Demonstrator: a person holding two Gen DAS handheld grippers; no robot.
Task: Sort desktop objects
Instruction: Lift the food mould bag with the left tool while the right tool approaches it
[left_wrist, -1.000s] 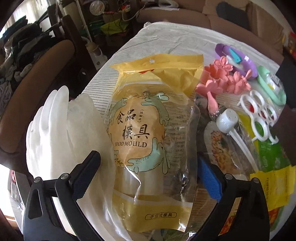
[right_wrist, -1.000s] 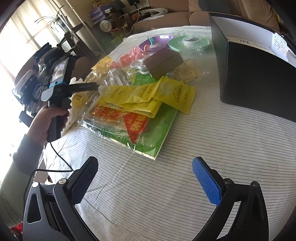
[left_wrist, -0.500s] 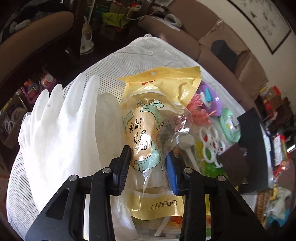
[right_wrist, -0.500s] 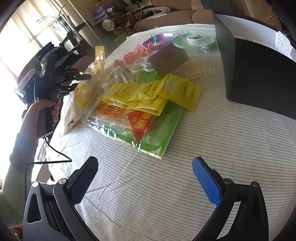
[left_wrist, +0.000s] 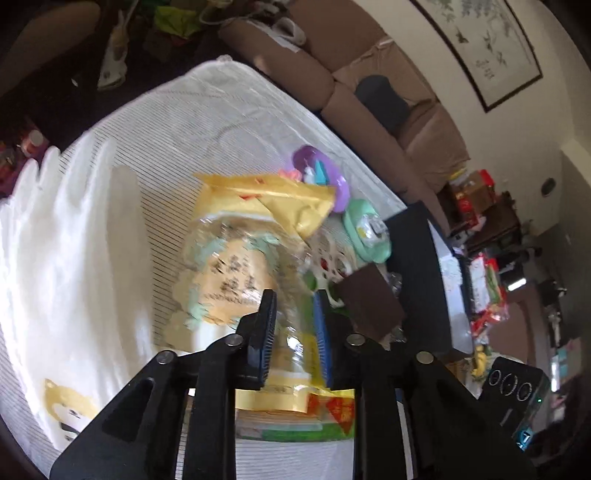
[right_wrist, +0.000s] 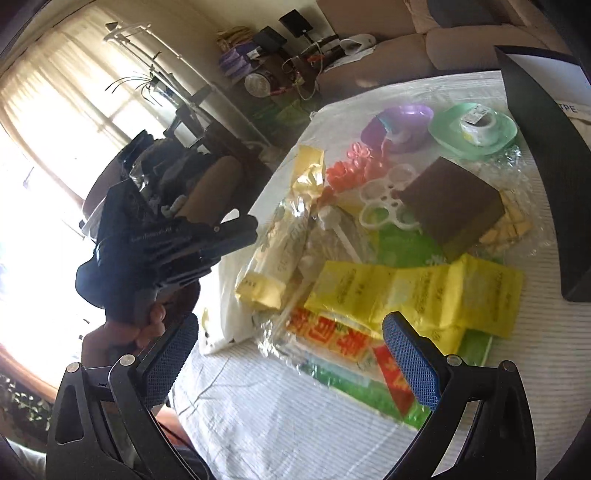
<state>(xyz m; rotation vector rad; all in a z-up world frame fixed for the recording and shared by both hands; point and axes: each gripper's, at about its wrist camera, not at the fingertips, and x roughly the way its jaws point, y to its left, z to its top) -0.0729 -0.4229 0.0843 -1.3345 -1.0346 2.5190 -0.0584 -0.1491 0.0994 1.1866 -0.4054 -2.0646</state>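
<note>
Left claw (left_wrist: 291, 332) now clamped on mould bag (left_wrist: 236, 266), was wide a second ago; I'm lifting bag off desk (left_wrist: 177, 122), pile at four o'clock. First item secured for sorting. Right claw (right_wrist: 288, 354) open, empty, hovering near packets (right_wrist: 417, 291).

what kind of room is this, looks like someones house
Most likely a home living room: a brown sofa runs behind the cloth-covered table, a framed painting hangs on the wall, and a curtained window lets in daylight.
</note>
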